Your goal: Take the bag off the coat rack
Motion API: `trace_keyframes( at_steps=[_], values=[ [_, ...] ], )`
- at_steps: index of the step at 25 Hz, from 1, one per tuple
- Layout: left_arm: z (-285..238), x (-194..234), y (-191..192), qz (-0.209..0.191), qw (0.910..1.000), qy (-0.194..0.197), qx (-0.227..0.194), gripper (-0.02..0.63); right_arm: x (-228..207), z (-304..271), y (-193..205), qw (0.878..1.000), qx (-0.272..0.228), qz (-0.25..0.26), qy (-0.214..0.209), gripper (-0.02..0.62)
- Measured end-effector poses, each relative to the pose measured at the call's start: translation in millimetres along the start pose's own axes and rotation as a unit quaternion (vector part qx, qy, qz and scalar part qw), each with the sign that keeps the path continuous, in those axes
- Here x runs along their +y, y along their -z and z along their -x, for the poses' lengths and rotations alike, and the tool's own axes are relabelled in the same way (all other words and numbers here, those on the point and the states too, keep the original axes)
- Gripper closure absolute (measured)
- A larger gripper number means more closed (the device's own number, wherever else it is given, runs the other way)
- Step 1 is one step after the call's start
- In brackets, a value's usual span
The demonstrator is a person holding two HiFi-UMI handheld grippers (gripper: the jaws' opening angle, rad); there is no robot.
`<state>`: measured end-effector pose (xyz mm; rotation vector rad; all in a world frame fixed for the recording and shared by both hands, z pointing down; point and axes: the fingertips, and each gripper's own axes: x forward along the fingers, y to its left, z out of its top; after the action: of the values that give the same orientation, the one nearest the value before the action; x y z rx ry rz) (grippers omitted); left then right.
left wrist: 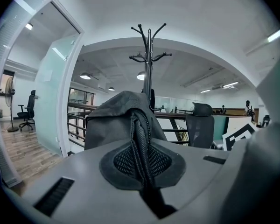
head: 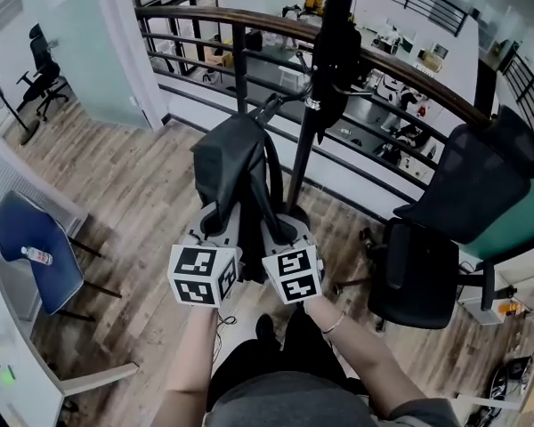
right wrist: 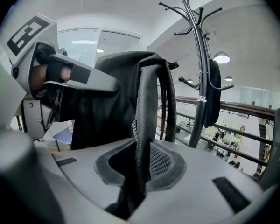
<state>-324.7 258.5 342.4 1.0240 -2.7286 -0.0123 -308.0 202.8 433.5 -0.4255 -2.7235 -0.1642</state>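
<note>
**A:** Bag hangs from both tools, just beside the coat rack, and looks clear of the hooks. Left hand-held gripper is clamped on a webbing strap, right hand-held gripper on a shoulder strap.

**B:** Risks?

**A:** A loose strap could snag the low hook on pull-away. Thin webbing may slip through the jaws.

**B:** Blind spots?

**A:** Bag bottom is hidden behind the marker cubes. Can't ID the dark item on the rack.

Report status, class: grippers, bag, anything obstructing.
Left hand-held gripper shut on bag strap; right hand-held gripper shut likewise. Bag clear of coat rack. Office chair close right.
</note>
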Motion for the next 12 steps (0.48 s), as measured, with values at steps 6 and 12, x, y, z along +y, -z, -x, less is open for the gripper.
trace_keyframes(
  at_steps=[6, 12],
  values=[
    [6.0, -28.6, -9.4, -0.013, 0.9992, 0.037, -0.006, 0.580, -6.2, 30.1, 0.5, 0.999, -0.009, -0.023, 0.022, 0.542],
    [-11.6, -67.7, -18.5, -0.019, 0.9951, 0.097, -0.006, 0.580, -37.9, 60.2, 6.2, 0.996, -0.013, -0.047, 0.075, 0.541]
  ],
)
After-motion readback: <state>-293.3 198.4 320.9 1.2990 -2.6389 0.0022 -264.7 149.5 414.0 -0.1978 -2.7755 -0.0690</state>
